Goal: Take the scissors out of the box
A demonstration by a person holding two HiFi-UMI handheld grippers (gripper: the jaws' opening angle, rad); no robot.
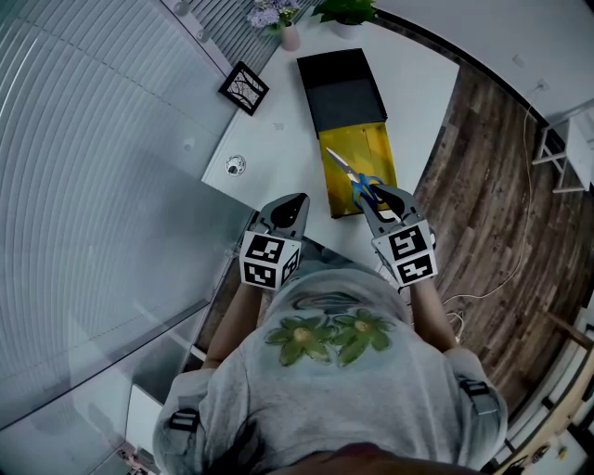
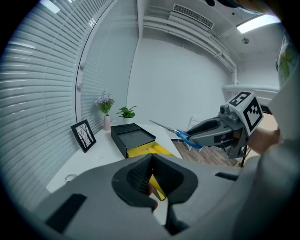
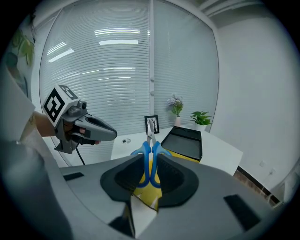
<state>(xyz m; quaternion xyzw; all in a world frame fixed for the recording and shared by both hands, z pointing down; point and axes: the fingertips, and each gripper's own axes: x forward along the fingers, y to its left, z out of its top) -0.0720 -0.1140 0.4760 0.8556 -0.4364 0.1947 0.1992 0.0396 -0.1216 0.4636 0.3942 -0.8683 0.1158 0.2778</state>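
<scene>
Blue-handled scissors [image 1: 351,173] hang above the yellow tray [image 1: 375,147] of the box, blades pointing away from me. My right gripper [image 1: 376,194] is shut on their handles; in the right gripper view the scissors [image 3: 151,157] stand upright between the pads. The yellow tray sticks out of a black sleeve [image 1: 341,88] on the white table [image 1: 278,139]. My left gripper [image 1: 295,200] hovers at the table's near edge, shut, with nothing in it. From the left gripper view, the scissors [image 2: 180,133] and the right gripper [image 2: 193,137] float to the right of the box [image 2: 133,138].
A framed picture [image 1: 243,88], a flower vase [image 1: 289,35] and a potted plant [image 1: 345,13] stand along the table's far left. A small round object [image 1: 235,166] lies near the left edge. Window blinds run along the left; wooden floor [image 1: 483,186] lies right of the table.
</scene>
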